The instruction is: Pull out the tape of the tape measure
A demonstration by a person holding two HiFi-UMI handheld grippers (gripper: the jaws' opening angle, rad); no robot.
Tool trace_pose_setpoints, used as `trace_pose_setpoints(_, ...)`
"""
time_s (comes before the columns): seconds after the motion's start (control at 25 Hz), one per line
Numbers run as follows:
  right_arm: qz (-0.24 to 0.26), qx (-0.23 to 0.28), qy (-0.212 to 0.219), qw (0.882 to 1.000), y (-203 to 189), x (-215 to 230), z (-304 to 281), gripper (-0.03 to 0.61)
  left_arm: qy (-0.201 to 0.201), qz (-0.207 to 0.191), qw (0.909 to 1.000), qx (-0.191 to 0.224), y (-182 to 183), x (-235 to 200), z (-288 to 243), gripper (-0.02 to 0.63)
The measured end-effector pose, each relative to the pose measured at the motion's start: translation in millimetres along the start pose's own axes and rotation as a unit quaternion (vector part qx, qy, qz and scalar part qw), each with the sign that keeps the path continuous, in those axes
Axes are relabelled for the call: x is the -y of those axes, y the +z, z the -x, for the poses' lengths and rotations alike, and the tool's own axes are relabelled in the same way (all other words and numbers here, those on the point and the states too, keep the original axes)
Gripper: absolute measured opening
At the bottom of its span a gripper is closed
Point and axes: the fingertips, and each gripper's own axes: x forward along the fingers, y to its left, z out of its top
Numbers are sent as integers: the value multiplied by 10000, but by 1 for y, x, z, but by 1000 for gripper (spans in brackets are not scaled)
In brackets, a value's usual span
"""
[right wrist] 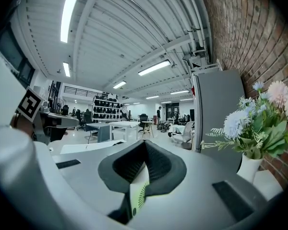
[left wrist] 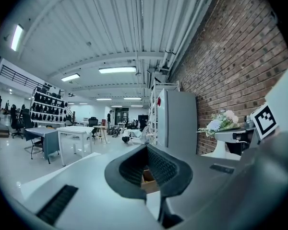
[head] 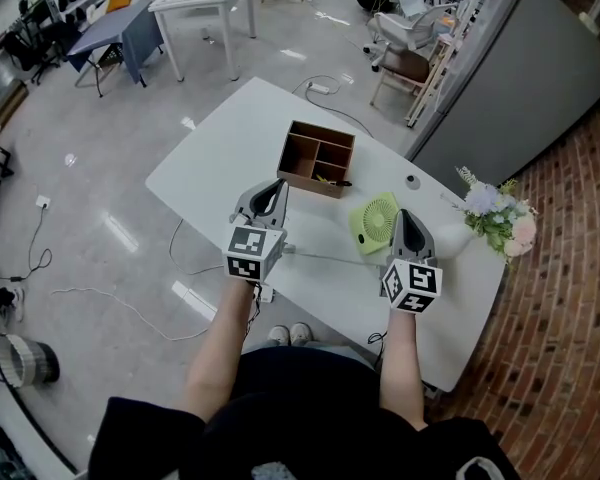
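**White table (head: 215, 168): the pull looks nearly made**

Over the table's near left, the left gripper (head: 270, 196) has its jaws pressed together, with nothing visible between them. Beyond it sits a wooden box (head: 315, 158). A thin pale strip (head: 330, 258), apparently the tape, runs rightward past a green fan (head: 375, 223) to the right gripper (head: 406, 226). Its jaws are likewise closed tight on nothing visible. Flowers (head: 495, 216) stand far right. The tape's case cannot be made out. The drawing-out seems well along; next, both ends want steady, level tension.

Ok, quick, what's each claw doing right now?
Left claw: closed, nothing visible in its grip.
Right claw: closed, nothing visible in its grip.
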Motion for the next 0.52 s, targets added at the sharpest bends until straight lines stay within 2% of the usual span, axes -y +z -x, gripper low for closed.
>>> trace_pose_setpoints(0.52, -62, -53, -2, 10000, -4, -1, -2, 0, -52, 31, 9999, -87, -6, 0, -1, 21)
